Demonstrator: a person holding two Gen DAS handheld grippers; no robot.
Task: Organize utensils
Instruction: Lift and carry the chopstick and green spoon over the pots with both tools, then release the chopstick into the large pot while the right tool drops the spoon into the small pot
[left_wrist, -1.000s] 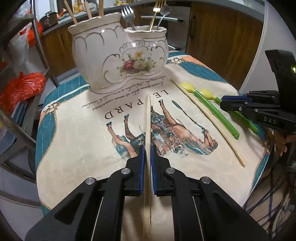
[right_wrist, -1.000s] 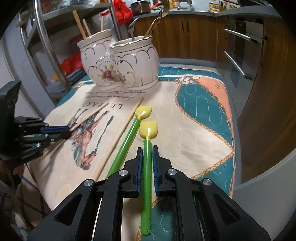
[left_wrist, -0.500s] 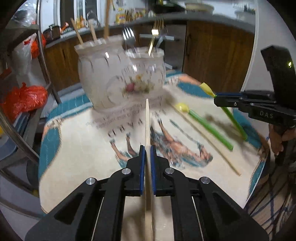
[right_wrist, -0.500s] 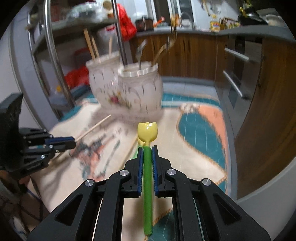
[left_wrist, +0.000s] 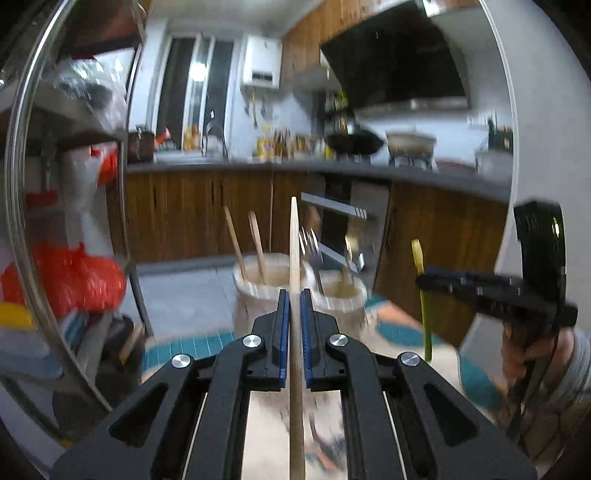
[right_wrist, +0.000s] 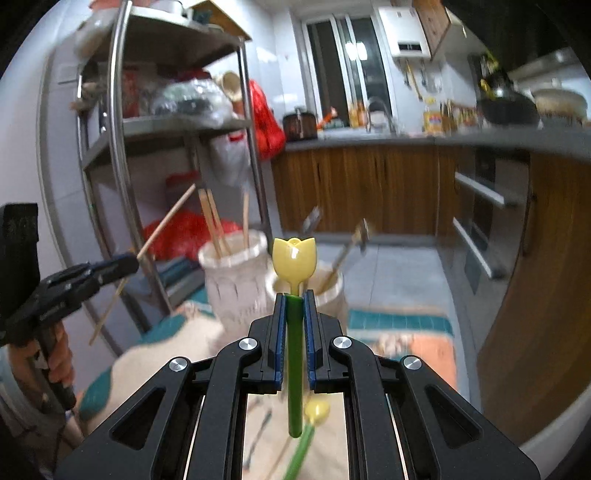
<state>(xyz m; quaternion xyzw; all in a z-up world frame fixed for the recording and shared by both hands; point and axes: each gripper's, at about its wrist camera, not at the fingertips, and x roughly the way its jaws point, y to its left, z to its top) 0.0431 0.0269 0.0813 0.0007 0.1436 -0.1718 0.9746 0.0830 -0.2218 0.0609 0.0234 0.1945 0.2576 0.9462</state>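
Chopstick (left_wrist: 294, 280) clamped in my left claw (left_wrist: 294, 314), raised and aimed at the ceramic holder (left_wrist: 271, 291) for a drop-in. Right wrist view: my right claw (right_wrist: 294, 332) grips the green tulip spoon (right_wrist: 294, 273) mid-stem, lined up with the holder's other compartment (right_wrist: 321, 291).

Both wrist views look nearly level toward the ceramic holder (left_wrist: 295, 291) (shared, close ahead).
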